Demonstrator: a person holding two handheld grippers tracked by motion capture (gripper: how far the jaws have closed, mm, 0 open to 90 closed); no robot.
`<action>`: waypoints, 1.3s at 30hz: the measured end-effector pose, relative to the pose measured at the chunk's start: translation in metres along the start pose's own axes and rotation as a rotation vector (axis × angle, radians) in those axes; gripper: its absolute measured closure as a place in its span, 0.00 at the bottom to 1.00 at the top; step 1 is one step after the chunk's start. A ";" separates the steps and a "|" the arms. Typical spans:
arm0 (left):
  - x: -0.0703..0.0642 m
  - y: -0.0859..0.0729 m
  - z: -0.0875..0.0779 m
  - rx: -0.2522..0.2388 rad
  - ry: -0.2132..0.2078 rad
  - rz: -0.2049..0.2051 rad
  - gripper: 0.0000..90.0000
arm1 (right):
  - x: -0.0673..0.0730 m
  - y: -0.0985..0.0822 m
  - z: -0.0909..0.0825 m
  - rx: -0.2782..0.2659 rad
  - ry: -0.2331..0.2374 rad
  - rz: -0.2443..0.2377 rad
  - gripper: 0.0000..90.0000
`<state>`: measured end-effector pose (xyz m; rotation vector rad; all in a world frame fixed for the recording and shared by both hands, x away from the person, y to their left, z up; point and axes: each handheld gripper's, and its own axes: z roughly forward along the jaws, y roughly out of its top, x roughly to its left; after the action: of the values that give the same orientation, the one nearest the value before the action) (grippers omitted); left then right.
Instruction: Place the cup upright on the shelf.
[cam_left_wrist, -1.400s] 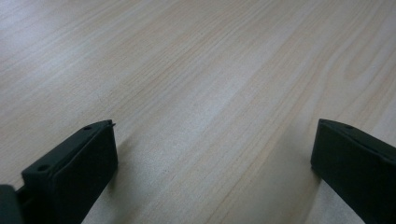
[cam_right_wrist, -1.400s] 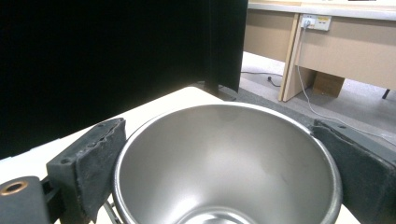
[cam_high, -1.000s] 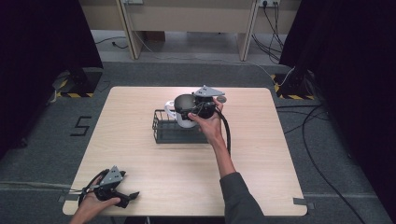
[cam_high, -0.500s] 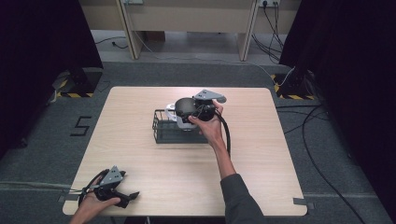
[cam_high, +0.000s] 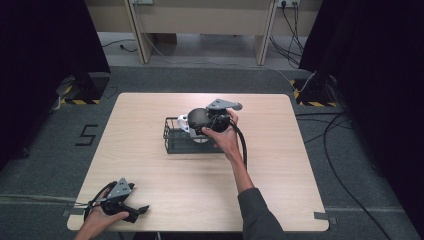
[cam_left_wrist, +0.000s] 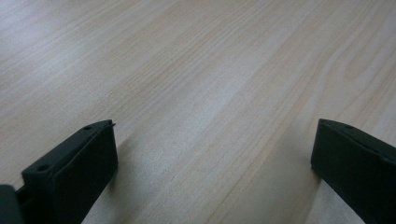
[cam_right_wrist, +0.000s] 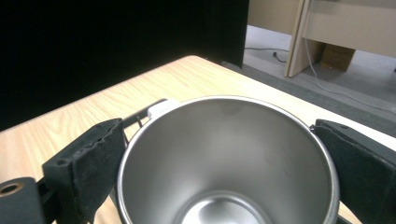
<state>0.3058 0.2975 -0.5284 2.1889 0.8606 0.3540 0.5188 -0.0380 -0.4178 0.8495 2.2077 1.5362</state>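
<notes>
Nearest, the left gripper (cam_high: 131, 212) rests at the table's (cam_high: 280, 170) front left corner, jaws wide apart on bare wood. Farther off, the right gripper (cam_right_wrist: 219, 154) is clamped across a stainless steel cup (cam_right_wrist: 229, 154) (interior empty), held over the black wire basket (cam_high: 175, 142) mid-table.

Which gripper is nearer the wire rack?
Right. The right gripper is over the wire rack at mid-table, jaws around a steel cup. The left gripper sits at the table's near-left corner, well away from it.
</notes>
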 end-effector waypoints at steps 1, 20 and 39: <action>0.000 0.000 0.000 0.000 0.000 -0.001 0.00 | 0.000 0.000 0.000 -0.008 0.010 0.012 0.06; 0.000 0.000 0.000 -0.005 0.002 -0.001 0.00 | 0.003 0.010 -0.020 -0.067 0.000 0.016 0.17; 0.000 0.000 0.000 -0.005 0.000 -0.003 0.00 | 0.004 0.006 -0.043 -0.099 0.004 0.039 0.17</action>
<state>0.3057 0.2972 -0.5287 2.1827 0.8622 0.3543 0.4927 -0.0653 -0.3959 0.8649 2.1100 1.6509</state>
